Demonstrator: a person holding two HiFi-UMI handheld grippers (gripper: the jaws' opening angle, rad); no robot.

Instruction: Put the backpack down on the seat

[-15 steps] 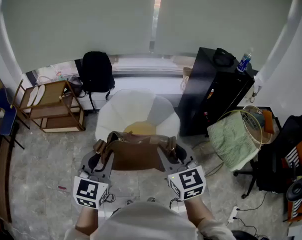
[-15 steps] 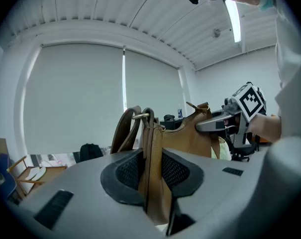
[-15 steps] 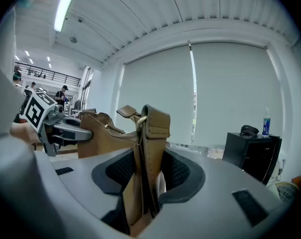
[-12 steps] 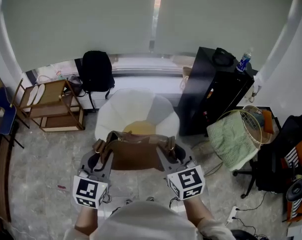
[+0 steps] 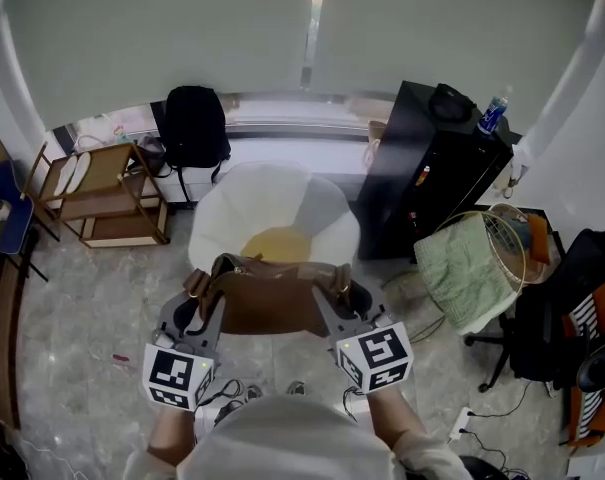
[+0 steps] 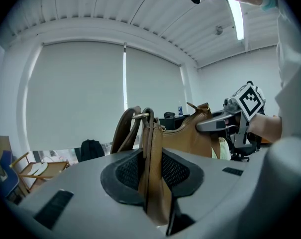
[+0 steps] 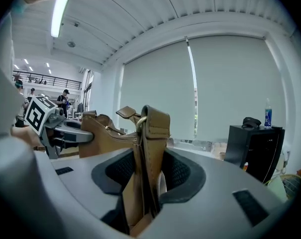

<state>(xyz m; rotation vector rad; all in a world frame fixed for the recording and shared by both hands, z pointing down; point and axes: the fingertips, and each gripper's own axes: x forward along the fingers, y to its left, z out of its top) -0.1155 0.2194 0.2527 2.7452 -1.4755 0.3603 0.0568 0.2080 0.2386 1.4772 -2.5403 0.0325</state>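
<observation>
Near seat (image 5: 322,213) front edge | you hold backpack (image 5: 269,306) aloft between both grippers, upright, opening up | left gripper (image 6: 151,171): jaws clamped on backpack's left end | right gripper (image 7: 146,176): jaws clamped on backpack's right end

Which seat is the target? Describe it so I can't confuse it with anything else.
Below the blinded window, between the wooden rack and the black cabinet, stands a white shell chair. It alone is round and pale with a yellow cushion, directly beyond the held brown backpack.
</observation>
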